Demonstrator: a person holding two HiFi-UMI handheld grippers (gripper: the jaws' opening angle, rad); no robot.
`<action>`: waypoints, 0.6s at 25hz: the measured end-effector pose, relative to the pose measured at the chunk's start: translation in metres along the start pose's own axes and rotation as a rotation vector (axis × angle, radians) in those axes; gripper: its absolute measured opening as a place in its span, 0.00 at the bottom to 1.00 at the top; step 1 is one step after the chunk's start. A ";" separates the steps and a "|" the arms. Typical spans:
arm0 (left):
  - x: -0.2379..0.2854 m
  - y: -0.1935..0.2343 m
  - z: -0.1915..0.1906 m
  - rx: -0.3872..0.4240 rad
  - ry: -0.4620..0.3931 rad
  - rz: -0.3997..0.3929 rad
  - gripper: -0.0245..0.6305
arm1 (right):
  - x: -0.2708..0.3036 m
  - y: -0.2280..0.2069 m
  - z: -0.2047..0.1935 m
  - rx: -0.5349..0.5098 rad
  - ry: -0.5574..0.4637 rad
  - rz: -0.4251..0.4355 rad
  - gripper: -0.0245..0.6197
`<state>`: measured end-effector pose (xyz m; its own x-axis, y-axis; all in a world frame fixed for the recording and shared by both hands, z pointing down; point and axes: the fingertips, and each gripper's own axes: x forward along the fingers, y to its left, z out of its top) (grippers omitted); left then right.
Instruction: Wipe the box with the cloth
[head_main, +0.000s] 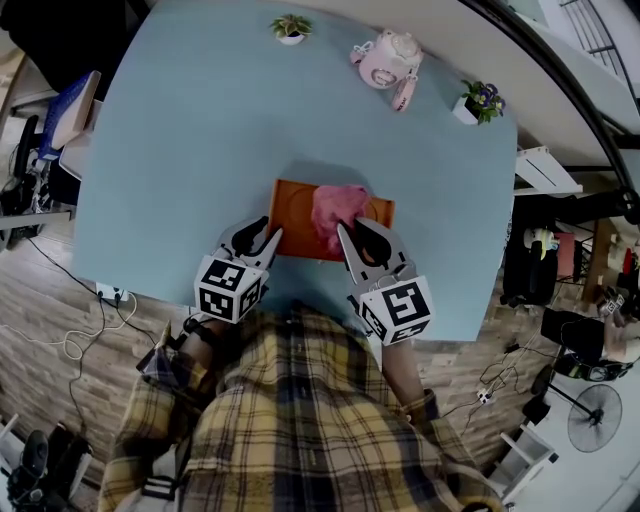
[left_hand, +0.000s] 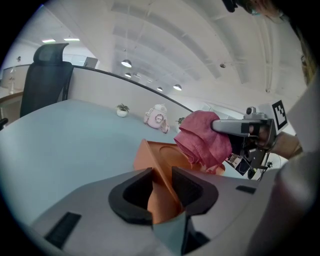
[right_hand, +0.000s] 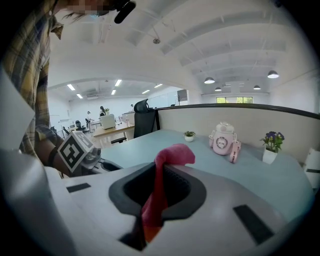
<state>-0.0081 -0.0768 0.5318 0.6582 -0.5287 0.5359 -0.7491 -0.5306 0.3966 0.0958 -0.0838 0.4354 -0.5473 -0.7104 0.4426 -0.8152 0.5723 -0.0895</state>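
An orange box (head_main: 297, 205) lies on the light blue table (head_main: 180, 150) close to its near edge. My left gripper (head_main: 264, 236) grips the box's near left corner; in the left gripper view that orange corner (left_hand: 160, 160) fills the gap between the two dark pads of the left gripper (left_hand: 162, 182). A pink cloth (head_main: 336, 208) sits bunched on the box's right half. My right gripper (head_main: 352, 233) is shut on it, with a fold of the cloth (right_hand: 172, 156) sticking up out of the right gripper (right_hand: 159, 187). The cloth (left_hand: 202, 137) hangs from the right gripper's finger (left_hand: 235, 126).
At the table's far edge stand a pink toy-like bottle (head_main: 388, 58) and two small potted plants (head_main: 291, 28) (head_main: 480, 100). A black office chair (left_hand: 45, 75) stands beyond the table on the left. The person's plaid shirt (head_main: 300, 420) is against the near edge.
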 end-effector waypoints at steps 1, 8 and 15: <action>0.000 0.000 0.000 0.000 -0.001 0.000 0.21 | 0.002 0.001 0.002 -0.007 -0.001 0.007 0.10; -0.001 0.000 -0.001 0.003 -0.009 0.001 0.21 | 0.025 0.021 0.021 -0.093 -0.022 0.099 0.10; 0.000 0.000 -0.001 -0.002 -0.014 -0.005 0.22 | 0.070 0.037 0.025 -0.154 0.000 0.195 0.10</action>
<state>-0.0086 -0.0762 0.5327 0.6626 -0.5355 0.5236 -0.7462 -0.5318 0.4004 0.0226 -0.1224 0.4410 -0.6910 -0.5806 0.4305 -0.6560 0.7539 -0.0362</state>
